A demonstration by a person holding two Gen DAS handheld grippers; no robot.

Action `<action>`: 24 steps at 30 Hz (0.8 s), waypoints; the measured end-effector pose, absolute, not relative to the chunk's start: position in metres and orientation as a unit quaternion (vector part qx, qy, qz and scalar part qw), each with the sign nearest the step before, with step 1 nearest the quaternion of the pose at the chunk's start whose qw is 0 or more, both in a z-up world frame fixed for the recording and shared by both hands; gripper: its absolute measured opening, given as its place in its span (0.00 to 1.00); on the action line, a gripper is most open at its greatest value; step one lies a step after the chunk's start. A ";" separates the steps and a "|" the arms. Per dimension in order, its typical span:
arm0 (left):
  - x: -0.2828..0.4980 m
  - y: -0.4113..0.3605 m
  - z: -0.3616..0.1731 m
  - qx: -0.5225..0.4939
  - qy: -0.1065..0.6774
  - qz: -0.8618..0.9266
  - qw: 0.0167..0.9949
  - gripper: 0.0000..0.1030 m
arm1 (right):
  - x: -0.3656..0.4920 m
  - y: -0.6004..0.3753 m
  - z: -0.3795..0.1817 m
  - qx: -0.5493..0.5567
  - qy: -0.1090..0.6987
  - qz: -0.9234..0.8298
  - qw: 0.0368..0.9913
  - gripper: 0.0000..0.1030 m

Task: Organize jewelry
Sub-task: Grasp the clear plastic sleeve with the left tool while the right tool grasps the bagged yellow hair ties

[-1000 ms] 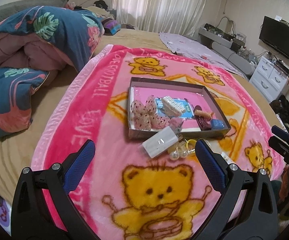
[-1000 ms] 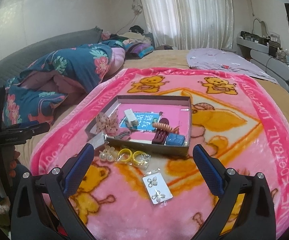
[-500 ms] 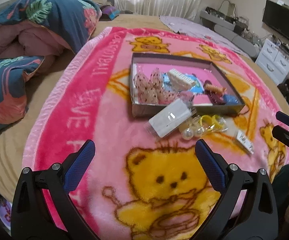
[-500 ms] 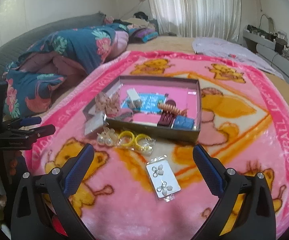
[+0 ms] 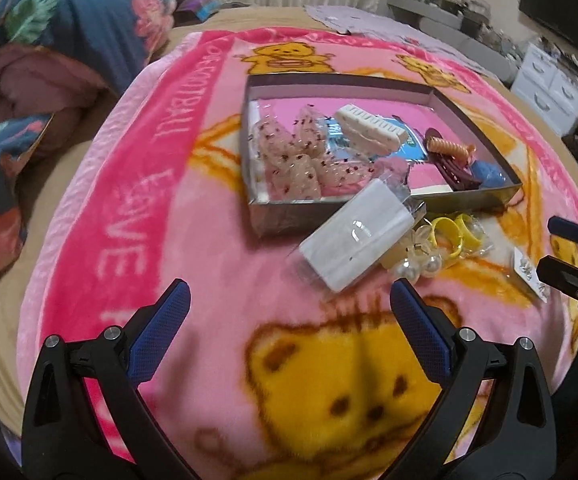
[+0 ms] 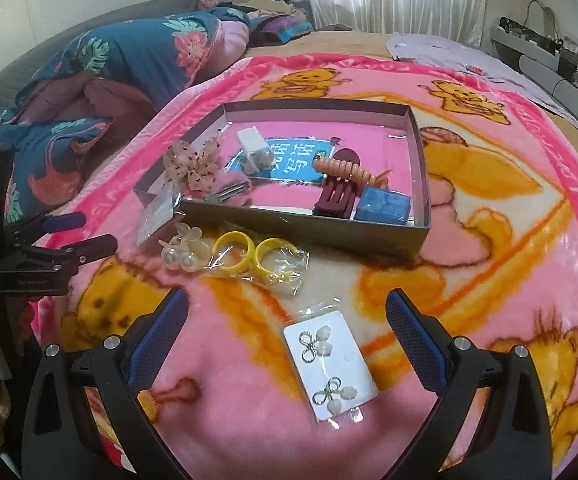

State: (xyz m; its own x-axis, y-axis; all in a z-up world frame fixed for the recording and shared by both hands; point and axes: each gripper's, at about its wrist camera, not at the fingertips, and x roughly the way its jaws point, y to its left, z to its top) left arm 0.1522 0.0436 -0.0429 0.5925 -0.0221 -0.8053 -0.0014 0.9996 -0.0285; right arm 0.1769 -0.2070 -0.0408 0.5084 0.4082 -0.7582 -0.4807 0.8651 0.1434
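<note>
Both grippers (image 5: pixel 289 320) (image 6: pixel 287 320) gape empty over fuzzy blanket (image 5: pixel 217 272); glossy earring card (image 6: pixel 330 368) lies flat.

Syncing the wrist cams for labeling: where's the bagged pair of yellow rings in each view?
Left wrist: yellow rings, right of centre, on the blanket just in front of the box's near wall, behind the pearl earrings.
Right wrist: yellow rings, left of centre, also just in front of the box.
Shared landmark: the grey box holding the orange spiral hair tie.
</note>
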 end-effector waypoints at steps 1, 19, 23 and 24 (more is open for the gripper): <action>0.155 0.041 -0.044 -0.007 0.453 -0.006 0.891 0.91 | 0.179 -0.206 -0.042 -0.043 0.426 0.257 0.866 0.95; 0.193 0.017 -0.068 0.047 0.485 -0.064 0.871 0.49 | 0.224 -0.172 -0.076 -0.035 0.487 0.274 0.828 0.95; 0.192 0.020 -0.067 0.036 0.487 -0.068 0.870 0.47 | 0.233 -0.165 -0.086 -0.021 0.500 0.279 0.820 0.92; 0.192 0.021 -0.066 0.032 0.486 -0.069 0.870 0.46 | 0.235 -0.164 -0.087 -0.024 0.501 0.276 0.820 0.86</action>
